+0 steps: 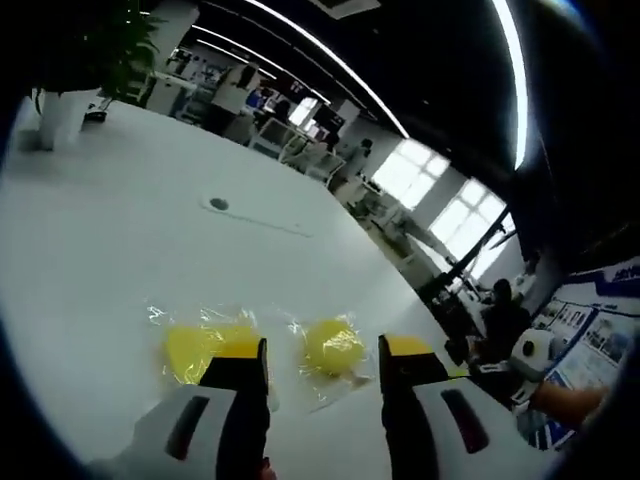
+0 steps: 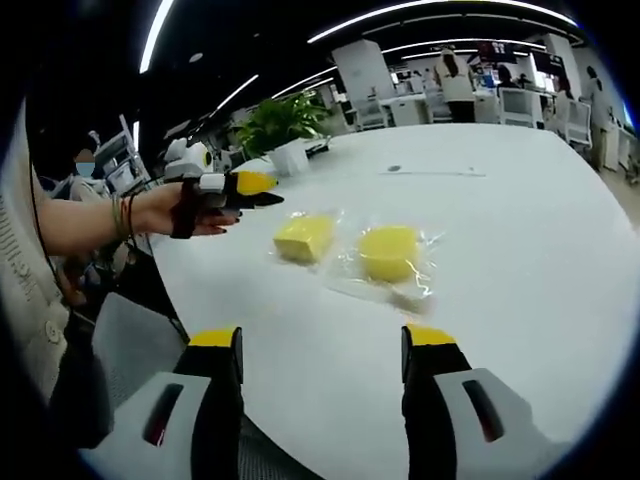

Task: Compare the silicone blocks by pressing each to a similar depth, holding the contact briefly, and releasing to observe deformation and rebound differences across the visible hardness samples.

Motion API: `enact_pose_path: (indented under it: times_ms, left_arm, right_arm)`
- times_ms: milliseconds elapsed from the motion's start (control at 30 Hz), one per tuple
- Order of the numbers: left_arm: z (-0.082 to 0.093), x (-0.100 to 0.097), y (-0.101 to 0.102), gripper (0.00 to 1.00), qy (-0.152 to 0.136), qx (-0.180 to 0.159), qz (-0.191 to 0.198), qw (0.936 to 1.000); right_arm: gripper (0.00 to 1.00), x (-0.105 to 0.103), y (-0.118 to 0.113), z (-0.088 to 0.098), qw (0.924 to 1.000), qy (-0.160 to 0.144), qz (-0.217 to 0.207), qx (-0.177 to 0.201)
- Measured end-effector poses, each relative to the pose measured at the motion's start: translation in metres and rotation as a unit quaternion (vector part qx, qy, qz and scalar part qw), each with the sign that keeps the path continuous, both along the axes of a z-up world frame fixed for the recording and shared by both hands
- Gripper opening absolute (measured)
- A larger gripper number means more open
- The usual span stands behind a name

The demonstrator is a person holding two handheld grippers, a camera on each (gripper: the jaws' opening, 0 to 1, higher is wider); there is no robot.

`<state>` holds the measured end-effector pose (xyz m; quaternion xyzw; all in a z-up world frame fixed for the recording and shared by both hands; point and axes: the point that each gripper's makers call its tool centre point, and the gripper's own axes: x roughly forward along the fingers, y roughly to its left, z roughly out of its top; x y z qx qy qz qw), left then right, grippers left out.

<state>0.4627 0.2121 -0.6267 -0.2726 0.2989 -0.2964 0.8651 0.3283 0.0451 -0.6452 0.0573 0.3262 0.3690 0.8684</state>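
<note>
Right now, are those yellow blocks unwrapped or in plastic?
In plastic: clear, crinkled film surrounds the square block and the round block on the white table.

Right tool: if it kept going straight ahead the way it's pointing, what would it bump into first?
Probably the round yellow block in its clear wrapper, lying on the white table ahead of the open right tool. The square yellow block sits a little to the side. Depth is hard to judge.

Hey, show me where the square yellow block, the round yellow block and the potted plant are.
square yellow block (image 2: 303, 238), right gripper view, its top face
round yellow block (image 2: 389, 251), right gripper view, centre of its top
potted plant (image 2: 283, 121), right gripper view, its leaves
</note>
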Motion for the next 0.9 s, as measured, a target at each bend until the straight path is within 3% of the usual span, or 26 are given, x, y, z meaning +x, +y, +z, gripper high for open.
enact_pose_path:
  times_ms: [367, 600, 700, 900]
  left_arm:
    - [-0.025, 0.030, -0.021, 0.46, 0.045, -0.016, 0.027, 0.9985]
    - [-0.036, 0.043, -0.041, 0.45, 0.061, -0.003, 0.014, 0.9980]
    - [-0.046, 0.049, -0.046, 0.51, 0.079, 0.018, 0.017, 0.9966]
    - [-0.055, 0.058, -0.058, 0.44, 0.089, 0.025, 0.005, 0.9957]
  right_arm:
    - [0.60, 0.005, -0.011, -0.010, 0.9998, 0.015, -0.011, -0.002]
    - [0.59, 0.006, -0.017, -0.016, 0.9995, 0.021, -0.024, 0.003]
    - [0.59, 0.006, -0.019, -0.020, 0.9993, 0.025, -0.028, 0.003]
    - [0.59, 0.006, -0.023, -0.025, 0.9989, 0.032, -0.034, 0.005]
